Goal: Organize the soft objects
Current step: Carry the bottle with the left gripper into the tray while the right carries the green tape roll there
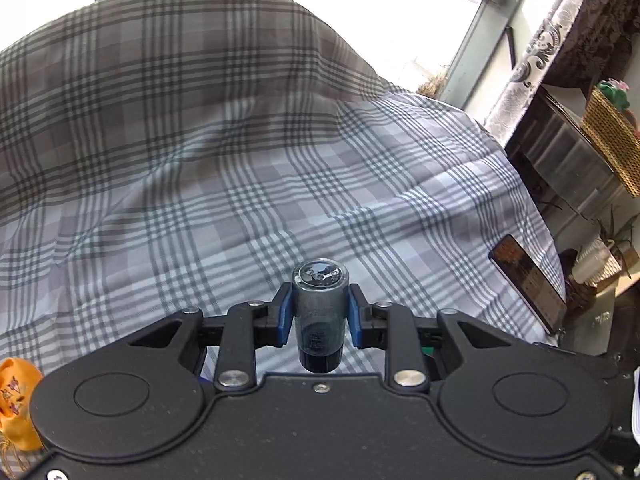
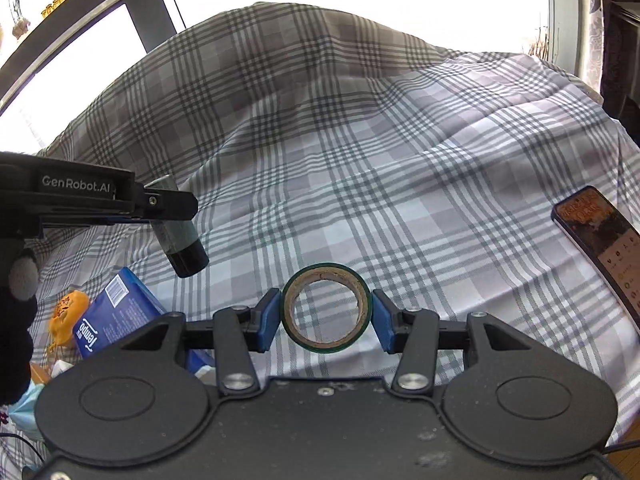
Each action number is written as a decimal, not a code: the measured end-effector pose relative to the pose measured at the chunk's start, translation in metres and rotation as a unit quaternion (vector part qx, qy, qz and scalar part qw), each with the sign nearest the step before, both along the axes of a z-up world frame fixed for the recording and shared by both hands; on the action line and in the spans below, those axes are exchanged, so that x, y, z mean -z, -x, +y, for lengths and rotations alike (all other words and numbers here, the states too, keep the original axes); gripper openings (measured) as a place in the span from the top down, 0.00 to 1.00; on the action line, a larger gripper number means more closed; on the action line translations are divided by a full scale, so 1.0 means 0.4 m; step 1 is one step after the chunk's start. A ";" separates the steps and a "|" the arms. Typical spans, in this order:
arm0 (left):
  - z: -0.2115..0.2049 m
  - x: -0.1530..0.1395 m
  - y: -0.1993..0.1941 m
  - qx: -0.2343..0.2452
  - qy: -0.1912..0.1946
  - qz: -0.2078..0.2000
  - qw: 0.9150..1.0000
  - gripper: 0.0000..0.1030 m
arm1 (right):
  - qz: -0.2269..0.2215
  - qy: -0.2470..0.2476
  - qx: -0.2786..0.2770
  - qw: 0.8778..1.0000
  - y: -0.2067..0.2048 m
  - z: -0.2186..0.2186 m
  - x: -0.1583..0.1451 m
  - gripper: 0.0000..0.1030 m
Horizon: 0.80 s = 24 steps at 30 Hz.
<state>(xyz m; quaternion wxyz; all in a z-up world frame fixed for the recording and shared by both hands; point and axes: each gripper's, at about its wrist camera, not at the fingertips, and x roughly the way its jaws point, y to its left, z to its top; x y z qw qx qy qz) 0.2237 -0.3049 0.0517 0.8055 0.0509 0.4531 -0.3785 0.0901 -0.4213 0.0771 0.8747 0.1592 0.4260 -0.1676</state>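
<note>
Left wrist view: my left gripper (image 1: 320, 314), blue pads closed partway on a small dark translucent bottle (image 1: 320, 312), held upright between them with its clear top facing the camera and its black end toward my body. Beneath it, a grey-and-white plaid cloth (image 1: 224, 168), rumpled, rising to a mound at the back against a bright window. Near the cloth's right edge, a smartphone (image 1: 528, 280), screen lit. Lower left corner, an orange pouch (image 1: 16, 400), partly cut off by my housing. Far right, a woven basket (image 1: 612, 144) on a dark shelf, well apart from the cloth. Right wrist view: my right gripper (image 2: 326, 314), pads pressed on the two sides of a green tape roll (image 2: 326, 308), its cardboard core facing the camera with the plaid showing through the hole; jaws are only as wide as the roll. At left, my left gripper again (image 2: 172, 204), seen from the side, the bottle (image 2: 184, 244) tilted in its pads above the cloth (image 2: 360, 140). A gloved hand (image 2: 18, 312) shows at the left edge. On the cloth at lower left, a blue tissue pack (image 2: 112, 312) just beside the orange pouch (image 2: 66, 312); a light blue face mask (image 2: 24, 416) at the corner. Smartphone (image 2: 600, 244) at right, lying on the cloth.
</note>
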 end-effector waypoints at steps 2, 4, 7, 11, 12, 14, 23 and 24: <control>-0.003 0.004 0.035 0.021 -0.001 0.020 1.000 0.74 | 0.001 -0.006 0.012 1.000 0.035 -0.008 -0.001 0.54; -0.001 0.006 0.070 0.039 -0.001 0.038 0.999 0.74 | 0.006 -0.008 0.021 1.000 0.067 -0.007 -0.003 0.54; 0.015 0.003 0.116 0.055 -0.007 0.058 0.997 0.74 | 0.014 -0.007 0.036 0.999 0.118 0.002 -0.002 0.54; 0.075 -0.008 0.178 0.061 -0.019 0.079 0.995 0.74 | 0.021 -0.010 0.050 0.998 0.174 0.029 -0.010 0.54; 0.098 -0.013 0.198 0.061 -0.024 0.083 0.994 0.74 | 0.021 -0.011 0.051 0.998 0.194 0.042 -0.016 0.54; 0.143 -0.021 0.229 0.056 -0.032 0.090 0.994 0.74 | 0.023 -0.011 0.046 0.999 0.226 0.074 -0.027 0.54; 0.406 -0.047 0.370 0.004 -0.062 0.086 0.994 0.74 | 0.041 -0.024 -0.041 0.998 0.320 0.289 -0.064 0.54; 0.436 -0.047 0.384 -0.007 -0.067 0.081 0.994 0.74 | 0.046 -0.027 -0.057 0.997 0.328 0.319 -0.066 0.54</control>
